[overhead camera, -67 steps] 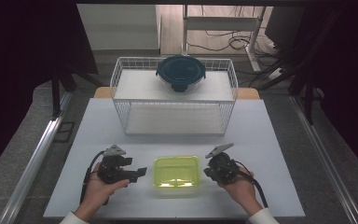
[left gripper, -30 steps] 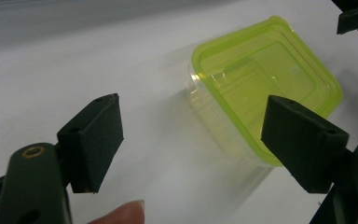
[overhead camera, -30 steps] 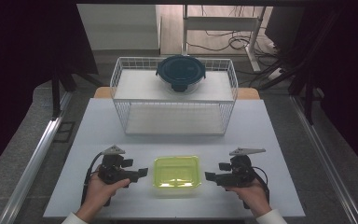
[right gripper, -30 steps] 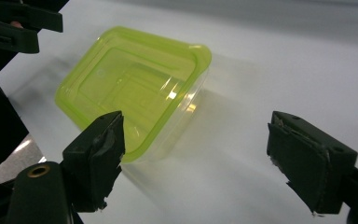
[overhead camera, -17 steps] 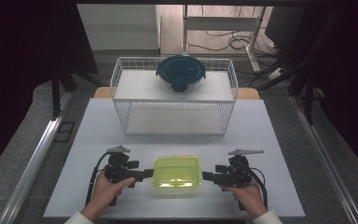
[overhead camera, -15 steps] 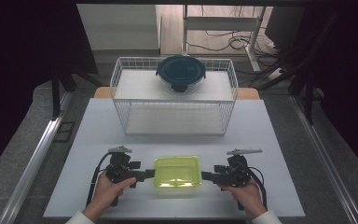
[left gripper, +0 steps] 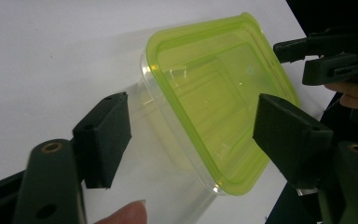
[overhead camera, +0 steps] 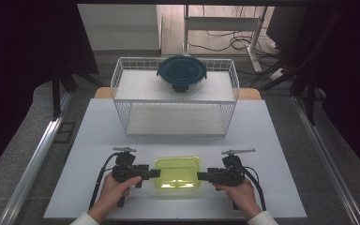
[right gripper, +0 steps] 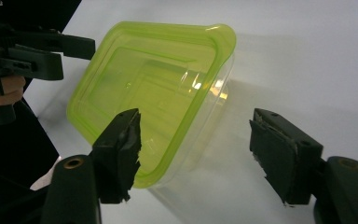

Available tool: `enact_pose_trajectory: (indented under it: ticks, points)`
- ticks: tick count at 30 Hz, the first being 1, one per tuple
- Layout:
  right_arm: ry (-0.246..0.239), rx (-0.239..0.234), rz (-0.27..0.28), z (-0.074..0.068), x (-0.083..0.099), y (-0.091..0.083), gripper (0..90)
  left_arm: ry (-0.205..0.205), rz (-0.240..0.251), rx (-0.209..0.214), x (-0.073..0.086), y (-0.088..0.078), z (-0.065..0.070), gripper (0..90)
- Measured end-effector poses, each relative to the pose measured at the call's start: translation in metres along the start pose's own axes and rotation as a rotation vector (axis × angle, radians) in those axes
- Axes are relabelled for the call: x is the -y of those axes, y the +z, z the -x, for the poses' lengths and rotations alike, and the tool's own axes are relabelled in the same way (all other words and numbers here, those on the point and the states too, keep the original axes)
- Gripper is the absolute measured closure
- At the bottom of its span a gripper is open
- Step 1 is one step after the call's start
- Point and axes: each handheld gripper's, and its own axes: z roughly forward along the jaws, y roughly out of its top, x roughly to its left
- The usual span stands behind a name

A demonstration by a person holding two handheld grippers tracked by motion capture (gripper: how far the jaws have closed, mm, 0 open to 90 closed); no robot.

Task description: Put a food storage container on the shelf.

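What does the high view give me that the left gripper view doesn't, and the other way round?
High view alone: the wire basket at the table's far side with the dark round lidded container in it. Left gripper view alone: a close look at the left gripper, jaws apart astride the container's end, pads off it. Both: the green-lidded clear container on the white table, and the right gripper opposite.

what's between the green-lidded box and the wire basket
Nothing: in the high view bare white table lies between the green-lidded box and the wire basket.
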Motion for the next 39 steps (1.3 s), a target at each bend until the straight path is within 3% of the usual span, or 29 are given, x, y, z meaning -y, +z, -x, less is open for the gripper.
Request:
enact_pose_trajectory:
  ticks: [3, 5, 8, 14, 21, 26, 32, 39]
  points:
    - [0.004, 0.001, -0.001, 0.0, -0.001, 0.004, 37.6, -0.018, -0.004, 0.002, 0.0, 0.003, -0.002, 31.7]
    - [0.012, 0.003, 0.0, 0.0, -0.003, 0.007, 38.8, -0.067, -0.008, 0.041, 0.001, 0.005, -0.007, 34.0]
    - [0.03, -0.006, 0.006, 0.002, -0.006, 0.011, 42.8, -0.108, -0.019, 0.054, 0.001, 0.009, -0.012, 40.0]
    - [0.037, -0.007, 0.004, 0.002, -0.006, 0.017, 48.6, -0.129, -0.034, 0.089, 0.0, 0.015, -0.014, 49.2]
    - [0.065, -0.03, -0.008, 0.0, -0.003, 0.017, 65.3, -0.142, -0.031, 0.098, 0.001, 0.013, -0.012, 66.9]
    - [0.058, -0.007, 0.015, -0.006, -0.001, 0.011, 73.7, -0.127, -0.001, 0.086, 0.001, 0.008, -0.008, 76.6]
    - [0.034, 0.012, 0.058, -0.01, 0.0, 0.002, 77.9, -0.076, 0.023, 0.105, 0.001, 0.002, -0.002, 78.9]
    - [-0.008, 0.019, 0.077, -0.015, 0.0, -0.004, 78.1, -0.007, 0.053, 0.076, -0.001, -0.004, 0.008, 79.3]
